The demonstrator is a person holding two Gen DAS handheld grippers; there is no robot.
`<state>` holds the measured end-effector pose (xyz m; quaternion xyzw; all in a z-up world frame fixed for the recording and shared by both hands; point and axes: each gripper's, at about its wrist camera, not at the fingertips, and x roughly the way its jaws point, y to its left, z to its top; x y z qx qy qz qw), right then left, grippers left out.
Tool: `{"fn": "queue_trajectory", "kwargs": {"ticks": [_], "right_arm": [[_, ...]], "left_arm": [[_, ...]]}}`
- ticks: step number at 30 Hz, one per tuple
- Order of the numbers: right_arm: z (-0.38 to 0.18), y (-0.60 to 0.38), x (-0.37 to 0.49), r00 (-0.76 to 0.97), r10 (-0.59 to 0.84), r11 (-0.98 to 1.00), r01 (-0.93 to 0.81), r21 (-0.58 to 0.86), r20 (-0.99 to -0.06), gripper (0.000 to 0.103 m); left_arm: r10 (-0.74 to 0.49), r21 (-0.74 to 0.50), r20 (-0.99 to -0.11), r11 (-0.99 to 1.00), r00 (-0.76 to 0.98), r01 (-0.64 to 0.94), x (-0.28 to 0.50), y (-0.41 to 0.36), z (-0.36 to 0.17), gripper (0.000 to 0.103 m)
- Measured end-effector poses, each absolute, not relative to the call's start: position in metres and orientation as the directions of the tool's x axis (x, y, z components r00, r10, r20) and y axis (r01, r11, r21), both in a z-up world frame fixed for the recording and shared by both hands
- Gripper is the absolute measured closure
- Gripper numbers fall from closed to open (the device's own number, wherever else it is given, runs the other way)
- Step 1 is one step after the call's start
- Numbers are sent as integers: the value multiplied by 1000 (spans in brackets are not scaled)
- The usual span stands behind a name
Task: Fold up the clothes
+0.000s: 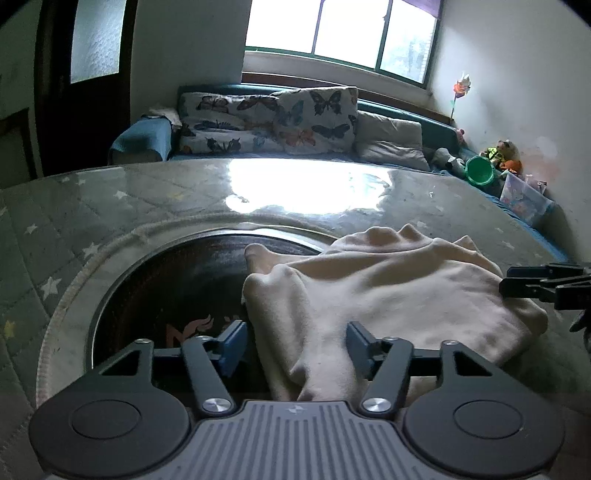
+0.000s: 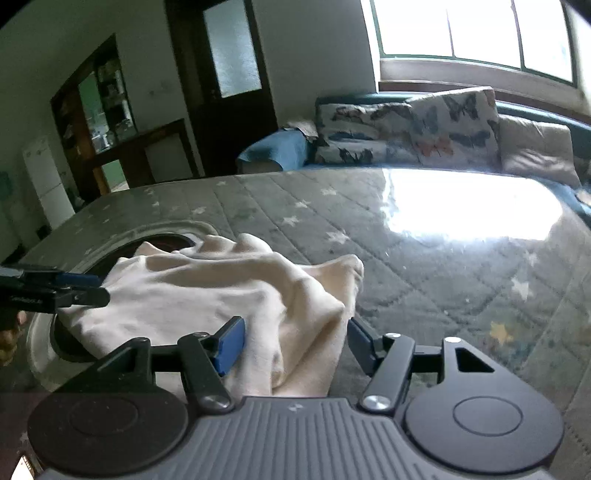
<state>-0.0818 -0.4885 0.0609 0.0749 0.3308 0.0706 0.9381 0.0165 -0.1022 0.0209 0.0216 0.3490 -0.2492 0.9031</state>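
Both grippers, left [image 1: 295, 345] and right [image 2: 295, 341], jaws spread, cream garment [image 1: 388, 291] bunched between each.

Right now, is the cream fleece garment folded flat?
No: the cream fleece garment lies crumpled in loose ridges between the open left gripper fingers.

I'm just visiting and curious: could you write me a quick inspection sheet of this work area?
Surface: glass-topped table over star-print quilted fabric, strong window glare.
Job's things: cream garment, bunched, partly over a dark round inset.
Clutter: nothing seen on the table.
Tongs: left tongs and right tongs open, cloth between each pair.
Cables: nothing seen.
Surroundings: sofa with butterfly cushions, window, dark door, toys.
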Motion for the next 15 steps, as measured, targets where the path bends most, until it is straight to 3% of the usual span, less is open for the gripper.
{"fn": "queue_trajectory", "kwargs": {"ticks": [15], "right_arm": [[53,-482,-76,760,186,978,-79,196,-623,31]], "left_arm": [[-433,-138,-647,876,627,462,20,-104,14,29]]}}
